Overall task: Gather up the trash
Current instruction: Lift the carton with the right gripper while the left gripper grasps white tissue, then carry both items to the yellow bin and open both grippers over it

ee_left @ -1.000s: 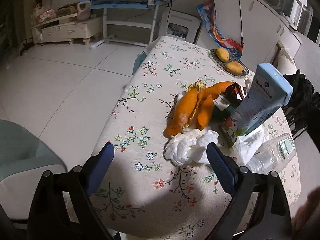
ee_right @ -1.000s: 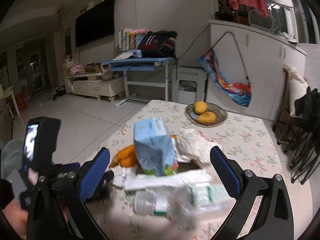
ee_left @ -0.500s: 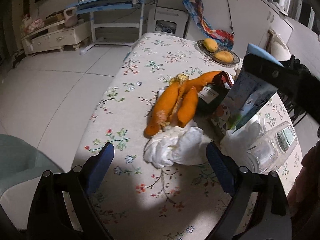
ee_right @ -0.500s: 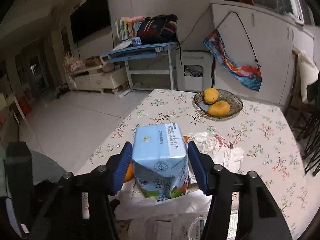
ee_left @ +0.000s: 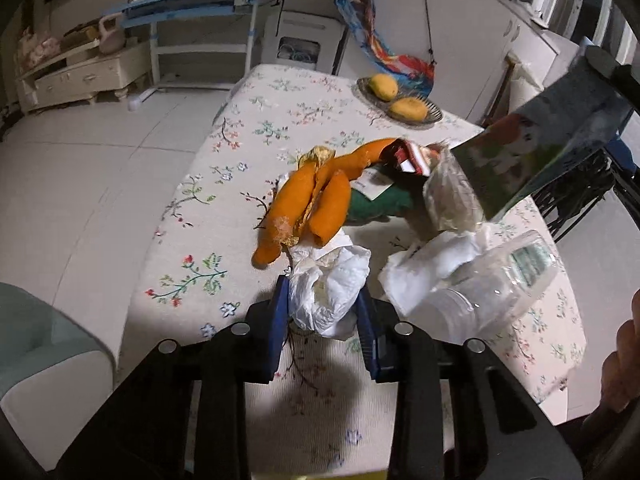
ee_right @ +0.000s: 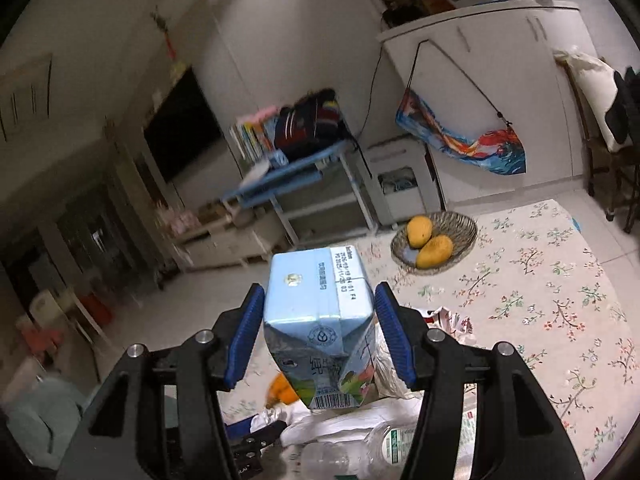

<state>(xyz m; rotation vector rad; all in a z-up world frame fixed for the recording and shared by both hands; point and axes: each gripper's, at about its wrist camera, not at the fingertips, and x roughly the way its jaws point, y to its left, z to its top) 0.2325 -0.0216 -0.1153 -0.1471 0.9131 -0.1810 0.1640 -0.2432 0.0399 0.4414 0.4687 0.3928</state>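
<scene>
**Tissue and carton both caught in the tongs**

Left wrist view: low in the middle of the frame, the left gripper (ee_left: 324, 320) has its blue jaws closing on a crumpled white tissue (ee_left: 328, 292), and both pads are already pressed into it. Just above the tissue lies an orange peel (ee_left: 308, 208) on the flowered table (ee_left: 224, 184). To the right sit a second wad of tissue (ee_left: 432, 264) and a clear plastic bottle (ee_left: 496, 284) on its side. At the upper right, the milk carton (ee_left: 528, 152) hangs tilted above the pile. A basket of mangoes (ee_left: 400, 100) stands at the table's far end.

Right wrist view: in the centre, the right gripper (ee_right: 318, 336) is clamped on the blue milk carton (ee_right: 318, 320), one pad against each side, held clear of the table. The bottle (ee_right: 360, 452) lies at the bottom edge, and the basket (ee_right: 436, 244) sits right of centre.
</scene>
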